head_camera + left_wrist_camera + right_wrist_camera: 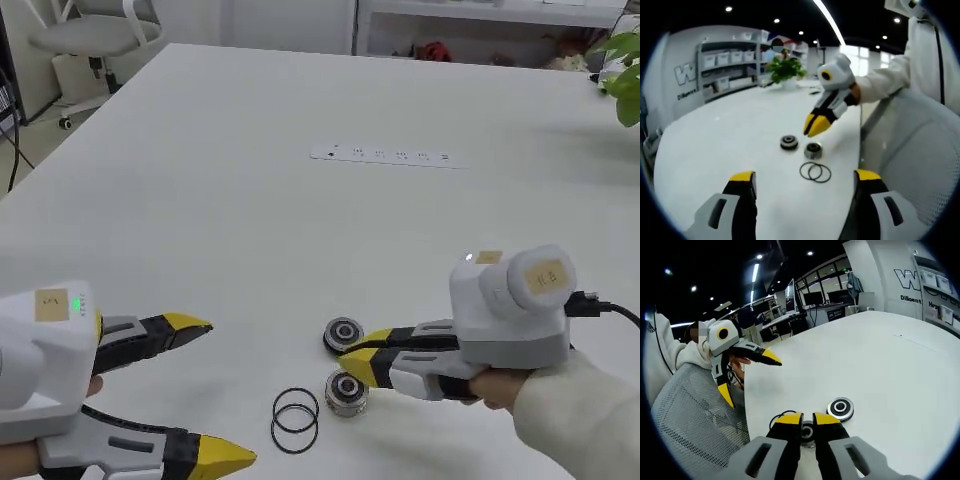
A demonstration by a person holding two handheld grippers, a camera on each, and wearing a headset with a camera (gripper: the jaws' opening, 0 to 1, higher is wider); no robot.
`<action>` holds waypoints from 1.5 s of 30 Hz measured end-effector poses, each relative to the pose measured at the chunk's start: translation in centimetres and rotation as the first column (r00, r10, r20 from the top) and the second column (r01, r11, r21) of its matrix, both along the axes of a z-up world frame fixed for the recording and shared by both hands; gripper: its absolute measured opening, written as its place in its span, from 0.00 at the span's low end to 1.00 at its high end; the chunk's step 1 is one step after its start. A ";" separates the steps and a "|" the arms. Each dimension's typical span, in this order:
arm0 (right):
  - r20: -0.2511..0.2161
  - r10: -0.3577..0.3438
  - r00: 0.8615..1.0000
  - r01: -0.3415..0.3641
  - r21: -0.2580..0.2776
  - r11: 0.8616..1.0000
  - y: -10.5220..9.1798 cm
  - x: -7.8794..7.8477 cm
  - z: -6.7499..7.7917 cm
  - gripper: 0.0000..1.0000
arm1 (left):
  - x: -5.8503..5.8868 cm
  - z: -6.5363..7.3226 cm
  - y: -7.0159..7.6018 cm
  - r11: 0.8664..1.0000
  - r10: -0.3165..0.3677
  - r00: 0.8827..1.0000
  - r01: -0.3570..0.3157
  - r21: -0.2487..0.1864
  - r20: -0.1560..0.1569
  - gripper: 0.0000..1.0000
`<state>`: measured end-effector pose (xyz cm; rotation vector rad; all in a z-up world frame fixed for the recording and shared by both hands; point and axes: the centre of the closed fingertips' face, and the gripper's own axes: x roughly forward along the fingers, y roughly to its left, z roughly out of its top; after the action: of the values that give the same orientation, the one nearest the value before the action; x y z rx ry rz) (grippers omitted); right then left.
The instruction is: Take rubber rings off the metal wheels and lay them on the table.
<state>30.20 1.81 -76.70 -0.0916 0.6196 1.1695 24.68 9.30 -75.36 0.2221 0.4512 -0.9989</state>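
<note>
Two small metal wheels lie near the table's front edge. The far wheel carries a black rubber ring. The near wheel looks bare metal and is partly hidden behind my right jaws in the right gripper view. Two loose black rubber rings lie overlapping on the table beside it. My right gripper is shut, its tips just over the near wheel, holding nothing. My left gripper stands open to the left of the rings.
A flush power strip sits in the white table's middle. A green plant stands at the far right edge. An office chair is beyond the far left corner, and a mesh chair back is close to the person.
</note>
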 end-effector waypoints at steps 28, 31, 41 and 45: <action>0.117 -0.048 0.992 0.049 -0.012 0.999 -3.6 2.6 3.0 0.21 | 2.0 8.7 -4.3 0.978 -0.207 0.972 0.208 0.005 0.109 0.81; 0.137 -0.045 0.990 0.046 0.000 0.999 -3.8 2.7 4.0 0.23 | 2.5 9.4 -4.8 0.974 -0.224 0.968 0.224 0.007 0.117 0.81; 0.231 -0.023 0.973 0.017 0.026 1.000 -4.7 3.7 8.9 0.34 | 4.3 12.6 -4.8 0.975 -0.222 0.955 0.219 0.036 0.195 0.80; 0.268 -0.019 0.963 0.012 0.031 0.999 -4.8 4.4 10.7 0.36 | 5.0 13.7 -5.1 0.974 -0.223 0.948 0.223 0.027 0.225 0.79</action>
<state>34.58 -2.94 -65.96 -0.2165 0.3629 1.1268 29.66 4.16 -61.69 0.3911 0.2203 -1.1792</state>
